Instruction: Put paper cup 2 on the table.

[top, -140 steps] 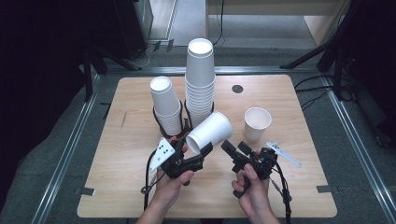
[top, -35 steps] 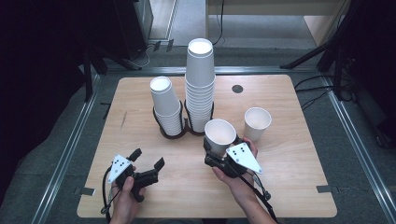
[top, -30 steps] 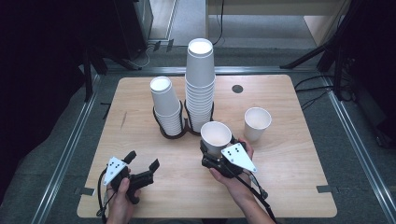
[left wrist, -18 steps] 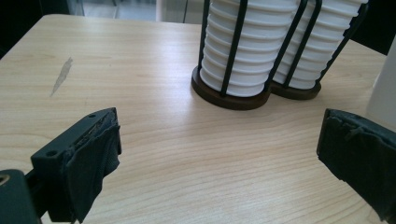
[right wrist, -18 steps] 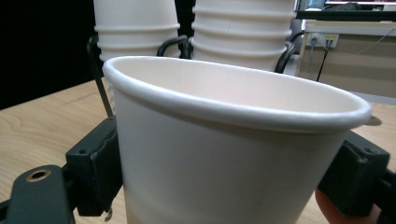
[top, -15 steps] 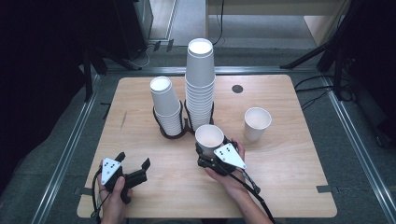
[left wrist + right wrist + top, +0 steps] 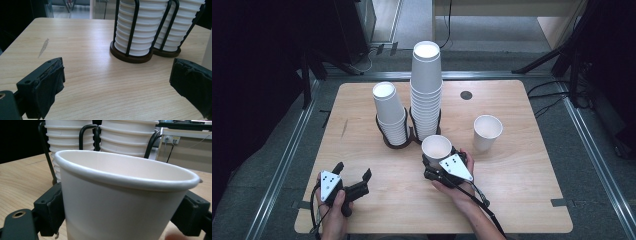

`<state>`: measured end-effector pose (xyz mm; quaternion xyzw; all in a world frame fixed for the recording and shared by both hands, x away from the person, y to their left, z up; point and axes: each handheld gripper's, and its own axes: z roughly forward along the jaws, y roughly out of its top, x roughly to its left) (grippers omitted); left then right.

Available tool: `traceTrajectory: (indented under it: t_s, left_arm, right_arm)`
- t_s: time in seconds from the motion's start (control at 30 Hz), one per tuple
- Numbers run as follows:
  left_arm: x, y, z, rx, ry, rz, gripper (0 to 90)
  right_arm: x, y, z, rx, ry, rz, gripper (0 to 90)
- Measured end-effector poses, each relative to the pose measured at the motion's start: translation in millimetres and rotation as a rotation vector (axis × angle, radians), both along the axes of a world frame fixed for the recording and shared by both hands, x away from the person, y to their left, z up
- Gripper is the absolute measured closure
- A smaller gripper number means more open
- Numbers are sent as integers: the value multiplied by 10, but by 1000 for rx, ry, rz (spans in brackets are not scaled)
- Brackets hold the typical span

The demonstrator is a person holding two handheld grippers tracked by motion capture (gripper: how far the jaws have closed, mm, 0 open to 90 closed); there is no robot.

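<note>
Your right gripper (image 7: 435, 161) is cradling the paper cup (image 7: 436, 148), jaws just loosening; your left gripper (image 7: 352, 173) is hovering with jaws released.

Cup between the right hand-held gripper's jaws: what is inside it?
The cup looks empty: bare white inner wall down from the rim. Its bottom is hidden in the right gripper view by the near wall.

1. Two tall stacks of white cups (image 7: 426, 90) in a black wire holder (image 7: 396, 141), mid-table (image 7: 522, 190), toward the far edge.
2. Lone white cup (image 7: 486, 132), upright, toward the right edge.
3. Small dark round hole (image 7: 466, 95) near the far edge.
</note>
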<state>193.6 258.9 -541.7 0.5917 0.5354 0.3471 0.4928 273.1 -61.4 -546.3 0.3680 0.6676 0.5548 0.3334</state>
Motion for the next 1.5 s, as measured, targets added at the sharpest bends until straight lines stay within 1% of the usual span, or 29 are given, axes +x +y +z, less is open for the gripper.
traceTrajectory:
  t_s: [0.03,0.13,0.27,0.43,0.5,0.57,0.63,0.67,0.7,0.8,0.93,1.07,1.3,1.5]
  left_arm:
    - [0,3,-1,-1,-1,0,0]
    - [-2,8,-1,-5,-4,-1,0]
    - [3,18,-1,-16,-10,10,0]
    - [-4,30,5,-33,-14,3,0]
    - [-4,29,5,-38,-11,-3,0]
    - [-4,26,3,-39,-8,-7,0]
    - [-5,25,2,-38,-7,-11,0]
    - [-4,24,1,-38,-6,-11,0]
    - [-4,24,0,-37,-6,-12,0]
    - [-2,29,-2,-39,-3,-13,0]
    - [3,32,-10,-46,2,-16,0]
    - [6,22,-16,-45,3,-21,0]
    - [2,4,-26,-54,9,-28,0]
    - [4,4,-30,-54,11,-29,0]
  right_arm:
    - [1,-1,-6,4,4,0,128]
    - [-5,-4,-19,11,-2,-2,126]
    - [-21,-5,-15,-1,1,-4,117]
    - [-37,-31,-24,-17,7,-20,110]
    - [-44,-52,-27,-22,10,-25,94]
    - [-45,-79,-26,-3,31,-7,36]
    - [-52,-104,-22,8,47,11,0]
    - [-58,-117,-20,16,49,21,0]
    - [-69,-130,-14,22,61,26,0]
    - [-85,-156,-9,25,76,36,0]
    - [-125,-198,-4,11,72,40,0]
    - [-181,-276,16,25,69,45,0]
    - [-257,-429,27,29,67,38,0]
    - [-316,-561,56,20,61,35,0]
